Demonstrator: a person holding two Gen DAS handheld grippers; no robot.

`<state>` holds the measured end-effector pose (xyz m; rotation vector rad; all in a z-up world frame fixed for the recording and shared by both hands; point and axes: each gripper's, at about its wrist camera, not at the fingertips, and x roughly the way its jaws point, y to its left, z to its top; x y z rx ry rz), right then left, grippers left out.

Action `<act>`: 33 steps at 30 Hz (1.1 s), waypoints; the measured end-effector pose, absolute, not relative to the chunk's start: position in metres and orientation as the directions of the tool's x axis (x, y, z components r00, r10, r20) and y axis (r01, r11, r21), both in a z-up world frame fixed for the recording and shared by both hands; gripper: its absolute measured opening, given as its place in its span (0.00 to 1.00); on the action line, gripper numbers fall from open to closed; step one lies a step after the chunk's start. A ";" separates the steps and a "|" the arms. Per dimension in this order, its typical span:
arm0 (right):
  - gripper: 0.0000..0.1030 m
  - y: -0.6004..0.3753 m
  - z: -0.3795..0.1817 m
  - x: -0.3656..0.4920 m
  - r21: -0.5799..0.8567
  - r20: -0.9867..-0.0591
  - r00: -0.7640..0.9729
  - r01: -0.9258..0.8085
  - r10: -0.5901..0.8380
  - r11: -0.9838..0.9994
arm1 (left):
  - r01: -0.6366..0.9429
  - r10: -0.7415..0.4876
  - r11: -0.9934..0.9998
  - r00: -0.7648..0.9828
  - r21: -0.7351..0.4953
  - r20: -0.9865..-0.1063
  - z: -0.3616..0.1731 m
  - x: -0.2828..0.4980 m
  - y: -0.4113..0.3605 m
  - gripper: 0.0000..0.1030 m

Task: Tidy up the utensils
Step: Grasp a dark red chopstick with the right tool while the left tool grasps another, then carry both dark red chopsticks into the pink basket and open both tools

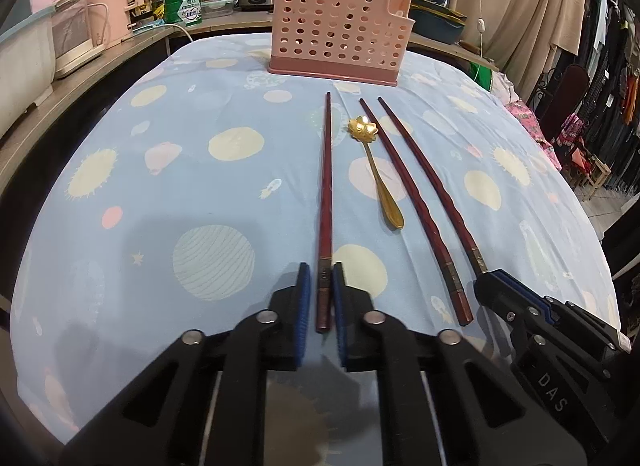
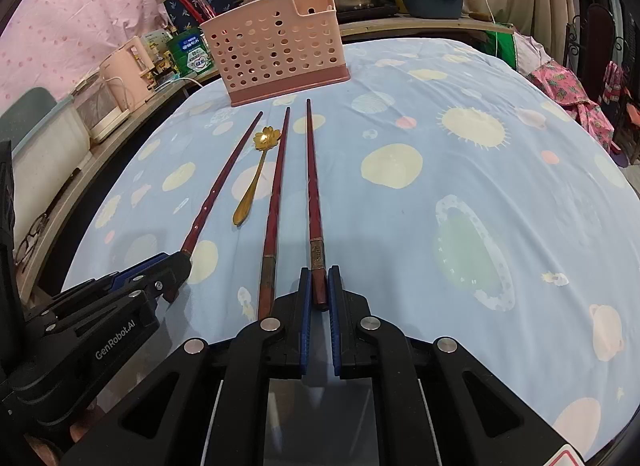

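- Blue cloth printed with pale planets and suns covers the desk (image 1: 180, 169) in both wrist views; pots, a pink kettle and hanging clothes crowd the background.
- At the upper centre of the left wrist view, a pink perforated utensil basket (image 1: 336, 29) stands upright at the far end of the cloth.
- Below the basket, three dark red chopsticks and a gold spoon (image 1: 376, 169) with a flower-shaped bowl lie side by side, pointing toward the basket.
- The left chopstick (image 1: 326, 201) runs down the centre of the left wrist view, and the spoon lies between it and the middle chopstick (image 1: 412, 201).
- The left claw (image 1: 321, 298), at the lower centre, has its blue pads on either side of the left chopstick's thick end, with slim gaps visible, not yet squeezing it.
- The right chopstick (image 2: 314, 201) runs down the centre of the right wrist view.
- The right claw (image 2: 320, 294) is pinching that chopstick's thick end between its blue pads.
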<state>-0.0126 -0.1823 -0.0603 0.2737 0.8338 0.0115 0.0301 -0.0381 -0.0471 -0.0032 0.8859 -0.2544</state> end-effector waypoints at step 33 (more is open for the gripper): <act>0.07 -0.215 0.011 -0.039 0.322 -0.596 0.796 0.116 0.106 0.940 | 0.173 -0.247 0.969 0.671 -0.177 -0.699 0.013 0.030 -0.001 0.07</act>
